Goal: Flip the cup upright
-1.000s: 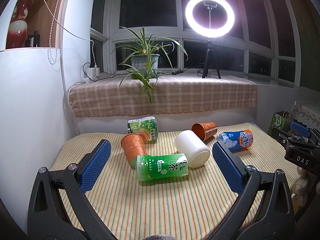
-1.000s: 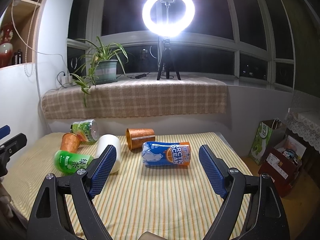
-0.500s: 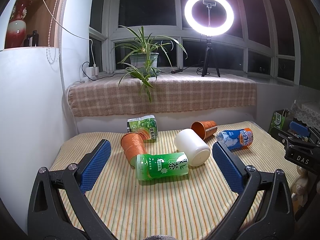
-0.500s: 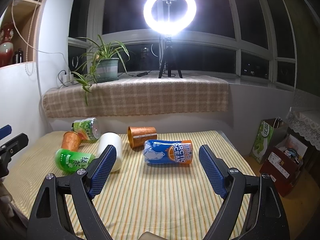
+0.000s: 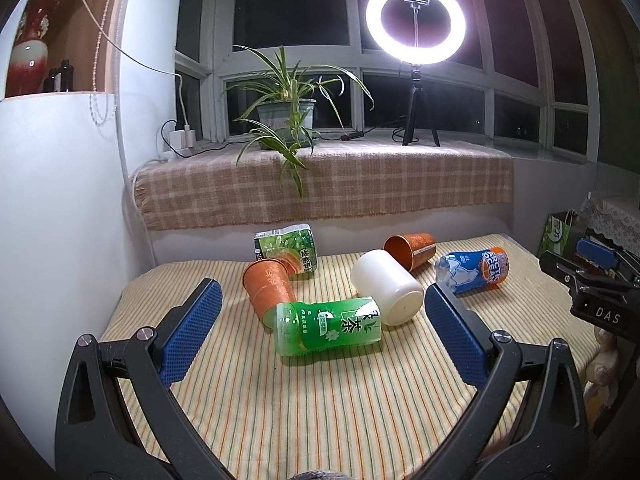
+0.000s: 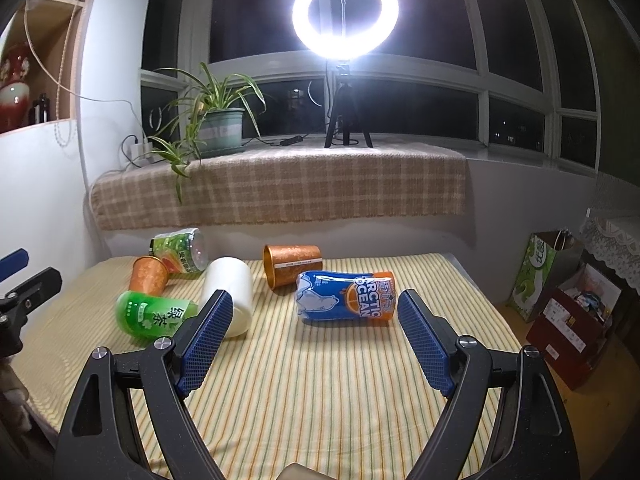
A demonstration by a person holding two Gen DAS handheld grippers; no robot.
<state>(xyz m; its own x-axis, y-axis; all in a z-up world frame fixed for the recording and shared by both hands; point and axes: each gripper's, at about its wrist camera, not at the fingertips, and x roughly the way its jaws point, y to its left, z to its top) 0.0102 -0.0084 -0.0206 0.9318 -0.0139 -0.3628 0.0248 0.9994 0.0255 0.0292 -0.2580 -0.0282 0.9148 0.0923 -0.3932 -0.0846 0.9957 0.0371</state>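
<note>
Several cups lie on their sides on the striped table (image 5: 320, 400): a white cup (image 5: 387, 287) (image 6: 229, 294), a green tea cup (image 5: 328, 326) (image 6: 154, 314), two orange cups (image 5: 269, 286) (image 5: 410, 245) (image 6: 294, 265) (image 6: 149, 274), a blue and orange Arctic Ocean cup (image 5: 474, 268) (image 6: 347, 297) and a green printed cup (image 5: 287, 249) (image 6: 180, 250). My left gripper (image 5: 322, 326) is open and empty, just short of the green tea cup. My right gripper (image 6: 314, 330) is open and empty, just short of the Arctic Ocean cup.
A checked cloth covers the sill (image 5: 320, 184) behind the table, with a potted plant (image 5: 286, 116) and a ring light on a tripod (image 5: 416, 32). A white wall (image 5: 60, 220) bounds the left side. Bags and boxes (image 6: 560, 300) stand on the floor to the right.
Both grippers have edged slightly forward and down toward the cups. The cups have not moved and both grippers stay open.
</note>
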